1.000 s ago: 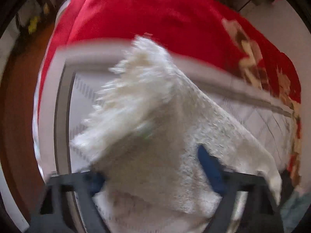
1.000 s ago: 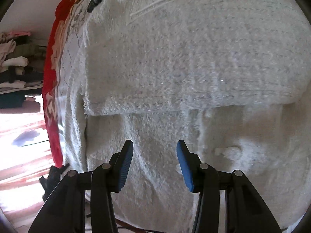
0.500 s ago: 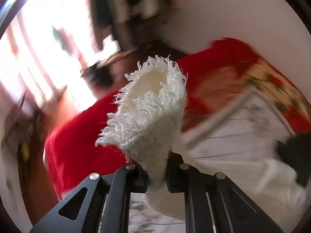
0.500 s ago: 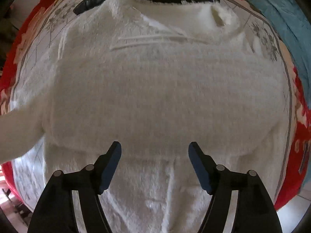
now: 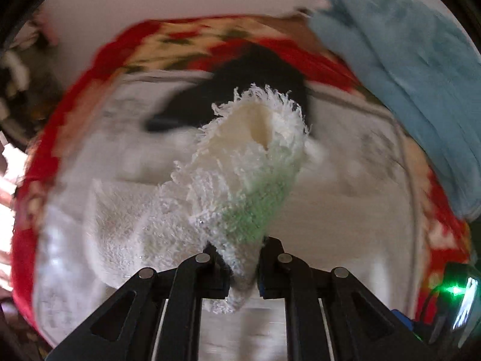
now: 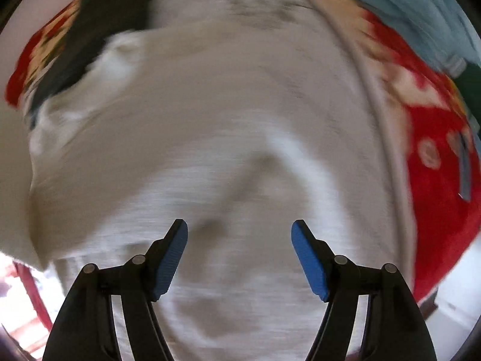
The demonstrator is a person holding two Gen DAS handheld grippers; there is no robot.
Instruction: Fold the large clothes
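A large fluffy white sweater (image 6: 210,138) lies spread on a red flowered bedspread (image 6: 439,156). My left gripper (image 5: 243,273) is shut on the sweater's fringed sleeve cuff (image 5: 255,156), which stands up in front of the camera above the sweater body (image 5: 126,240). My right gripper (image 6: 239,255) is open and empty, held just above the sweater's lower body. Both views are blurred by motion.
A black garment (image 5: 240,90) lies at the sweater's far end; it also shows in the right wrist view (image 6: 87,33). A light blue blanket (image 5: 405,75) lies to the right on the bed. The bed edge and floor show at lower left (image 6: 18,285).
My left gripper closed on the sleeve cuff, lifted it and swung it round over the sweater body. My right gripper opened wider and swung right across the sweater.
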